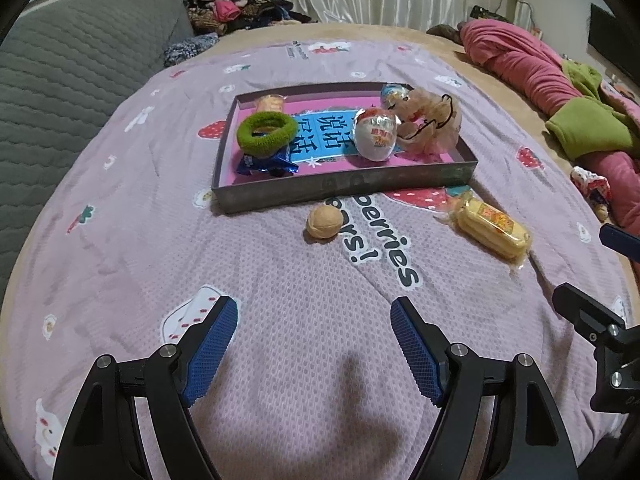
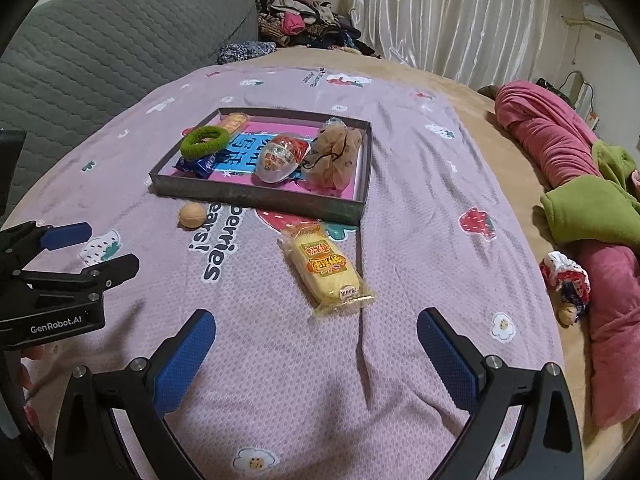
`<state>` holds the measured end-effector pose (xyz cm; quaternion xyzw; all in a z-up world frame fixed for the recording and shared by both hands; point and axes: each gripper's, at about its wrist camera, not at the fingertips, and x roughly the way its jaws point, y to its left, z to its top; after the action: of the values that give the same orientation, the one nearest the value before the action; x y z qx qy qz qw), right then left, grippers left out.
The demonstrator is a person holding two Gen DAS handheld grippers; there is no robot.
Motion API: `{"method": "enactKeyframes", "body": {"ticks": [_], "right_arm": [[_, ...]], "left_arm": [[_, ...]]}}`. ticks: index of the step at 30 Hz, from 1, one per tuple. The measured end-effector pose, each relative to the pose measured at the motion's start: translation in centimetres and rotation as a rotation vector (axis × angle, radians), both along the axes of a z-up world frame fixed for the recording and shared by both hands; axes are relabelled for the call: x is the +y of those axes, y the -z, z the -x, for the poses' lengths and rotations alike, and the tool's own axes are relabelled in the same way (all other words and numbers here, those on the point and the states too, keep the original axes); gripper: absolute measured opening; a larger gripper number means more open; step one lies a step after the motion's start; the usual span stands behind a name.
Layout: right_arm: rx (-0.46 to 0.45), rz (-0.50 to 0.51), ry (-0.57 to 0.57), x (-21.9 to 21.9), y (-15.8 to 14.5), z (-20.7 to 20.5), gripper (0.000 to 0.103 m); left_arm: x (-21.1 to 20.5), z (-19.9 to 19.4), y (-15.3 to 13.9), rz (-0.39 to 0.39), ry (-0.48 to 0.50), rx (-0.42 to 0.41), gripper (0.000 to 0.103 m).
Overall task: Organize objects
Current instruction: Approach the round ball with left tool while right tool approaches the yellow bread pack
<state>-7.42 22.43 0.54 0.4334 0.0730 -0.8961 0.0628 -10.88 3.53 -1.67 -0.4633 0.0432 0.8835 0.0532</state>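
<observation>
A shallow grey box [image 1: 344, 194] [image 2: 256, 200] with a pink floor sits on the lilac bedspread. In it lie a green hair tie [image 1: 266, 134] [image 2: 203, 142], a blue snack packet [image 1: 266, 164], a wrapped toy egg [image 1: 376, 134] [image 2: 282, 158], a beige mesh puff [image 1: 434, 124] [image 2: 336, 152] and a biscuit pack [image 1: 271, 103]. A walnut [image 1: 324, 221] [image 2: 192, 215] and a yellow cake pack [image 1: 494, 228] [image 2: 326, 272] lie on the cloth in front of the box. My left gripper [image 1: 314, 312] is open and empty, short of the walnut. My right gripper [image 2: 316, 322] is open, just short of the cake pack.
A grey quilted cushion [image 1: 72, 64] lies at the left. Pink and green blankets [image 2: 580, 184] and a small doll [image 2: 566, 284] lie along the right edge of the bed. Clothes [image 2: 304, 20] are piled at the back before a white curtain.
</observation>
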Motion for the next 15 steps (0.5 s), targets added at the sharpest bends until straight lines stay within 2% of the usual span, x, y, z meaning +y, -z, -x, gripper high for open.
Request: {"method": "enactKeyframes", "body": {"ticks": [15], "right_arm": [[-0.079,0.013,-0.003,1.1,2.8,5.0,0.102]], "left_arm": [[0.1,5.0,2.2,-0.029,0.005,-0.038,0.08]]}}
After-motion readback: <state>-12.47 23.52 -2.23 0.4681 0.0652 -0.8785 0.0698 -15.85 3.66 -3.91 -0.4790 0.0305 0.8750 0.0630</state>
